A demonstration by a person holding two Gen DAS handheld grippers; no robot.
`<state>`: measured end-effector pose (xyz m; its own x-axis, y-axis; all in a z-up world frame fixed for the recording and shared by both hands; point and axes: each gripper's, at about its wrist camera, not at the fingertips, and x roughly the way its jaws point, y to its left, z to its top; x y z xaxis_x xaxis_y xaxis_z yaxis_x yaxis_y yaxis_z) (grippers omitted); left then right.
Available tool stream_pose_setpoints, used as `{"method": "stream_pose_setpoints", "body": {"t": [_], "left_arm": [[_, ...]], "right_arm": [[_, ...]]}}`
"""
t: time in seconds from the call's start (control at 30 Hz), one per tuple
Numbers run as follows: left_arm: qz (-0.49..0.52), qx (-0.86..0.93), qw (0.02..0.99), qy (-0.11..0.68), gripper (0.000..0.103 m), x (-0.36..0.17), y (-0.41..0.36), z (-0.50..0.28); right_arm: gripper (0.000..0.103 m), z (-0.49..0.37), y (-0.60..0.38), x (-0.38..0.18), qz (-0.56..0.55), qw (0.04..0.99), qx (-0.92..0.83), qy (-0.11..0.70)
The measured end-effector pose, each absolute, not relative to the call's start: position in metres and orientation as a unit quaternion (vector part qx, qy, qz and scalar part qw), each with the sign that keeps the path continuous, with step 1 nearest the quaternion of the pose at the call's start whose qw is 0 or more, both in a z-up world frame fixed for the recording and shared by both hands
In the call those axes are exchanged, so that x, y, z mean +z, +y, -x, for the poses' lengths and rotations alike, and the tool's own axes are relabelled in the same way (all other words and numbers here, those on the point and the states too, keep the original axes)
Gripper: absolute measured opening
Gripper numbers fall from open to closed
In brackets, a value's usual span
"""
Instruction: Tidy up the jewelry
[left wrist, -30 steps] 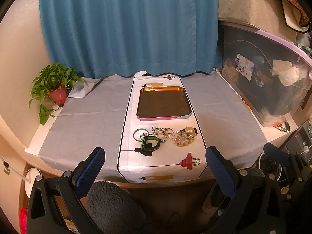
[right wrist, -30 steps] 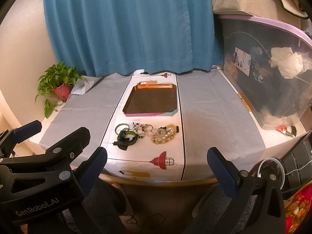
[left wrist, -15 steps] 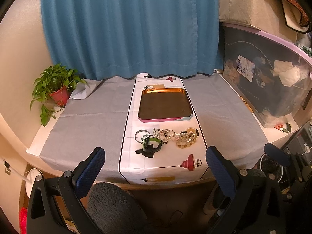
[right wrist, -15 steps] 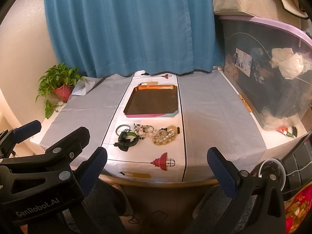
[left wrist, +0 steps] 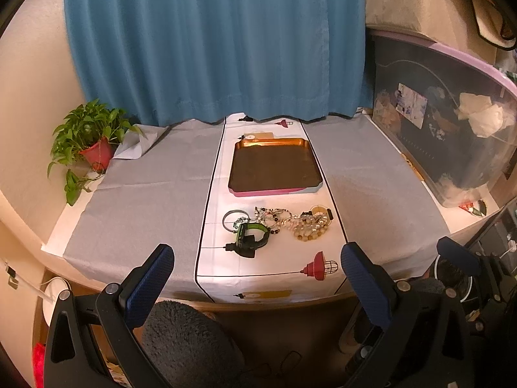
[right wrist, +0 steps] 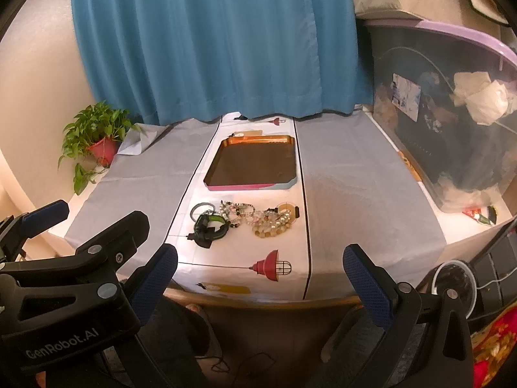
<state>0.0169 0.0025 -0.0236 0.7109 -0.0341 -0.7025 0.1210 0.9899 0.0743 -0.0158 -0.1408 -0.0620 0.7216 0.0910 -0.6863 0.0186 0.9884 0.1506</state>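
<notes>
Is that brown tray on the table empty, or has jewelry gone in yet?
Empty. The tray shows only its bare dark floor; the jewelry pile lies on the table runner in front of it.

Black hand-held gripper [right wrist: 260, 284], blue textured pads [right wrist: 368, 283], silver screws

On the table [left wrist: 155, 194] we see the runner [left wrist: 213, 258] down the middle. On it the tray [left wrist: 274, 190] sits at the far end, the jewelry pile [left wrist: 281, 223] just before it, apart from it. The plant [left wrist: 87, 139] stands at the far left, the storage bin [left wrist: 452, 123] along the right, the curtain [left wrist: 219, 42] behind.
</notes>
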Motion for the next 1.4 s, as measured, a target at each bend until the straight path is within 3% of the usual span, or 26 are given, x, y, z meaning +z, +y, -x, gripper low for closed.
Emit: {"method": "stream_pose_setpoints", "body": {"t": [0.37,0.63,0.83,0.87,0.93,1.0,1.1,1.23,1.4], "left_arm": [[-0.024,-0.006,0.920,0.390,0.102,-0.104,0.020,-0.058],[0.056,-0.119,0.910,0.393,0.102,-0.181,0.057,-0.111],[0.013,-0.122,0.897,0.425,0.100,-0.227,0.055,-0.163],[0.013,-0.127,0.896,0.426,0.097,-0.233,0.057,-0.168],[0.026,-0.151,0.889,0.431,0.063,-0.244,0.059,-0.179],[0.028,-0.156,0.880,0.447,0.046,-0.254,0.061,-0.191],[0.022,-0.156,0.880,0.448,0.039,-0.260,0.063,-0.197],[0.015,-0.174,0.875,0.452,0.025,-0.261,0.068,-0.200],[0.031,-0.170,0.877,0.448,0.020,-0.251,0.088,-0.201]], "right_arm": [[0.102,-0.034,-0.143,-0.138,-0.076,0.911,0.061,0.400],[0.102,-0.067,-0.169,-0.209,-0.052,0.938,0.085,0.333],[0.101,-0.118,-0.197,-0.252,-0.108,0.912,0.124,0.376],[0.100,-0.124,-0.199,-0.256,-0.112,0.911,0.128,0.375],[0.095,-0.136,-0.203,-0.265,-0.118,0.909,0.137,0.377],[0.085,-0.148,-0.206,-0.273,-0.132,0.903,0.146,0.382],[0.068,-0.160,-0.206,-0.278,-0.141,0.901,0.152,0.381],[0.039,-0.169,-0.200,-0.283,-0.151,0.893,0.182,0.382],[0.030,-0.173,-0.192,-0.297,-0.150,0.888,0.186,0.393]]}}
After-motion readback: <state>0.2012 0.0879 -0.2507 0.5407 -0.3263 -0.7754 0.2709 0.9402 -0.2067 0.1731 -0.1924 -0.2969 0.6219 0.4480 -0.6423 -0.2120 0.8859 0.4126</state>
